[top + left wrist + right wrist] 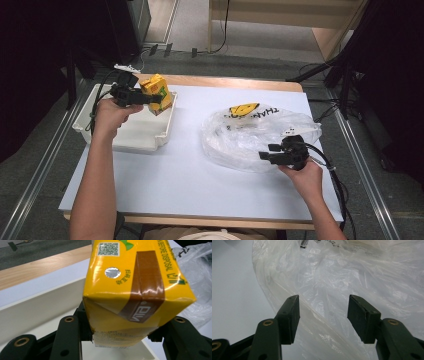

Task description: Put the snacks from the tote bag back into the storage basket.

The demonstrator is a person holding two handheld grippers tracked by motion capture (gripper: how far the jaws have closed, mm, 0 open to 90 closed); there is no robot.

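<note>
A yellow drink carton [157,92] with a brown band is held over the white tray [135,135] at the table's left. My left gripper [156,99] is shut on the yellow carton [132,287], its jaws pressing both sides near the carton's lower end. A clear plastic bag [250,132] with a yellow print lies on the white sheet at the right. My right gripper [266,151] stands open at the bag's near right edge. In the right gripper view the crinkled bag [342,277] lies just beyond and under the open right gripper [323,318], and nothing is pinched.
The white tray's far wall [37,312] runs behind the carton. The wooden table edge [230,82] shows at the back. Bare white sheet [175,175] lies between the tray and the bag. Cables [335,175] trail from the right gripper.
</note>
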